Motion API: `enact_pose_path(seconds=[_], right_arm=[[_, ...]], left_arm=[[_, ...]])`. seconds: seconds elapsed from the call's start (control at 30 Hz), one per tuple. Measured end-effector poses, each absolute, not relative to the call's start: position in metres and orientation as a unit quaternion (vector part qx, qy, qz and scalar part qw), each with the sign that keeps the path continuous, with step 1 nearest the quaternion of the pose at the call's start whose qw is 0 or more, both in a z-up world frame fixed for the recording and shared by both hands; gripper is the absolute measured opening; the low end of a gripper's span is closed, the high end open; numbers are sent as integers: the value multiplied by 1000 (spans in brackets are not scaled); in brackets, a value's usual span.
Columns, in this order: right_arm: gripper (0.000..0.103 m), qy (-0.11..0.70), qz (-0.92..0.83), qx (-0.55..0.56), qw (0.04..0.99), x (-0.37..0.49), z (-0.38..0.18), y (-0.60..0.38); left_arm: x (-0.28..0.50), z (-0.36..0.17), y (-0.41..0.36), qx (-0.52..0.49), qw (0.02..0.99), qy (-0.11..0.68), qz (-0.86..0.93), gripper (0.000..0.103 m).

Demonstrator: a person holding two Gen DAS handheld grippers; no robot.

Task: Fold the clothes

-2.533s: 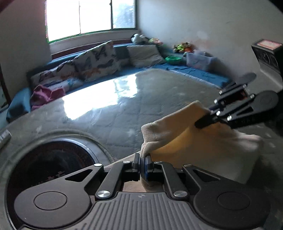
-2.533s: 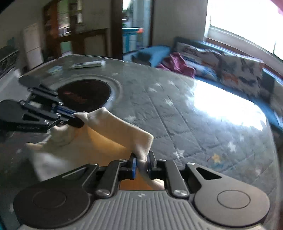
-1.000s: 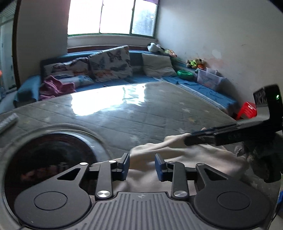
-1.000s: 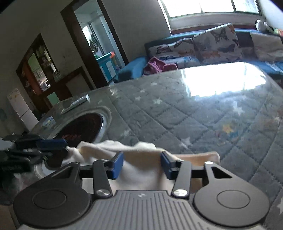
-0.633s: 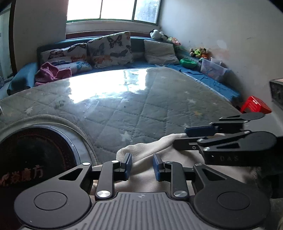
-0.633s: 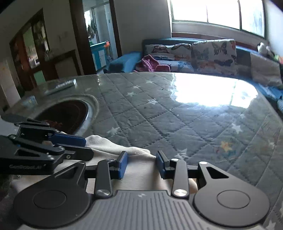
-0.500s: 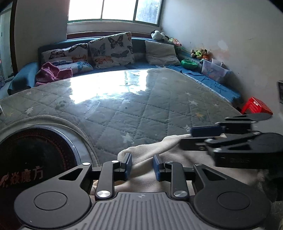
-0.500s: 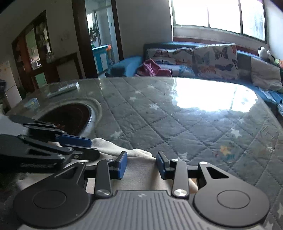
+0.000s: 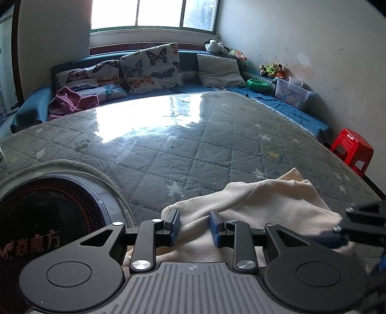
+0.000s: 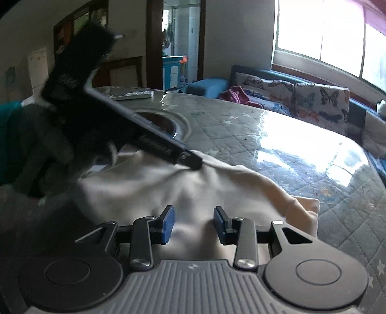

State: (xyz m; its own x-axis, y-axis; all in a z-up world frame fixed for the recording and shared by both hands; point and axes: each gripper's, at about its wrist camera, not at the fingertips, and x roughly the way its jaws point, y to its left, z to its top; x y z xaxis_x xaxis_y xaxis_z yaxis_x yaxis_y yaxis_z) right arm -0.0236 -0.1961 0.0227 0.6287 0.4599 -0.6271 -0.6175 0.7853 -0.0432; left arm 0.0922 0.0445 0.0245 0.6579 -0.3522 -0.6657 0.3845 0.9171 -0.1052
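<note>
Left wrist view: the cream garment (image 9: 265,205) is seen lying on the surface (image 9: 205,149), directly beneath and ahead of the left tongs (image 9: 195,227), held apart. Right tongs (image 10: 194,224) are likewise apart above it, equally near.

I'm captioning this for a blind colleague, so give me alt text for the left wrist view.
The left tool hangs open above a cream garment lying rumpled on a quilted grey table cover. The right tool enters at the right edge. Behind, a blue sofa with butterfly cushions sits under a bright window.
</note>
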Motion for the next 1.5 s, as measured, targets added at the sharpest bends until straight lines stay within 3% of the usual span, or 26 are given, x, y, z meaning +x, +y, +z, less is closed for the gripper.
enact_pose_path(seconds=[0.37,0.53,0.8,1.03,1.5], right_arm=[[36,261,322,-162,895,-50,37,-182],[36,264,352,-130,889,-32,34,-159],[36,270,407,-170,856,-63,20,-137],[36,261,377,-112,882,-66,43,-176],[36,304,231,-26,924,-42,21,-256]], left_arm=[[95,26,42,30,907,368,-201,31],[96,25,43,29,906,371,-202,31],[97,24,45,21,906,372,-203,31],[92,27,48,6,911,364,-194,34],[-17,42,56,-6,925,308,-223,33]])
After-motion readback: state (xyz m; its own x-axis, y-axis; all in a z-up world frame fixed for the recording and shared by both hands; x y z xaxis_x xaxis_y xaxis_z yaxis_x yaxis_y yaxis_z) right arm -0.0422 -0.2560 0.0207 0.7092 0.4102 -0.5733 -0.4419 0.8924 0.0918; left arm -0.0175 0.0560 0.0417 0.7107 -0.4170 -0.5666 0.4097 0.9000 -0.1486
